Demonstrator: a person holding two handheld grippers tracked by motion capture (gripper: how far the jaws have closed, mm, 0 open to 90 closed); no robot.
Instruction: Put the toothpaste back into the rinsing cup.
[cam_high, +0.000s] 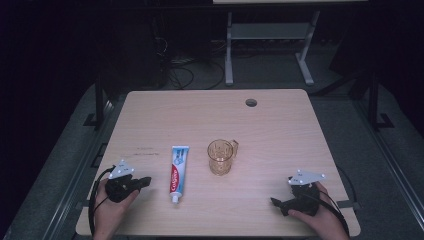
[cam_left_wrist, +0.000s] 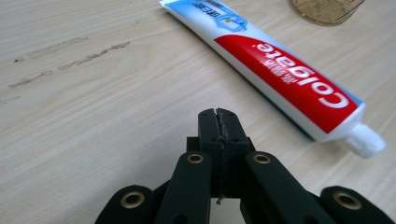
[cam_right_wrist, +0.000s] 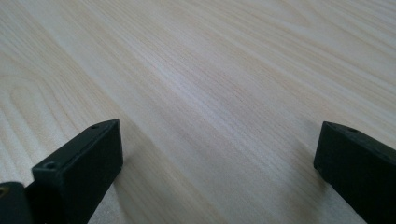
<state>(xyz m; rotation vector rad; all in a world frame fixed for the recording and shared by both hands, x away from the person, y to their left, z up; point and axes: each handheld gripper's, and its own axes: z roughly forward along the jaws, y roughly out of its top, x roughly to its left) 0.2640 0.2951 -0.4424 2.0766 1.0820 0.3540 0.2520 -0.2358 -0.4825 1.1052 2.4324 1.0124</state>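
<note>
High view, left tongs (cam_high: 145, 182): jaws pressed together on nothing, resting on the table (cam_high: 280, 125) at its near left corner, tips aimed at the toothpaste.
High view, toothpaste (cam_high: 178, 173): flat on the wood just off the left tongs' tips, cap toward the person, nothing between the two.
High view, glass mug (cam_high: 220, 156): upright beyond the tube, between both tongs, handle away from the left pair.
High view, right tongs (cam_high: 278, 204): near right corner, well apart from mug and tube.
Left gripper view, left tongs (cam_left_wrist: 218, 114): jaws together, empty; the tube (cam_left_wrist: 280, 70) runs slantwise just ahead to the right, white cap (cam_left_wrist: 369, 141) nearest, mug base (cam_left_wrist: 327, 9) farther off.
Right gripper view, right tongs (cam_right_wrist: 217, 149): jaws wide apart, bare wood (cam_right_wrist: 210, 70) between them.
</note>
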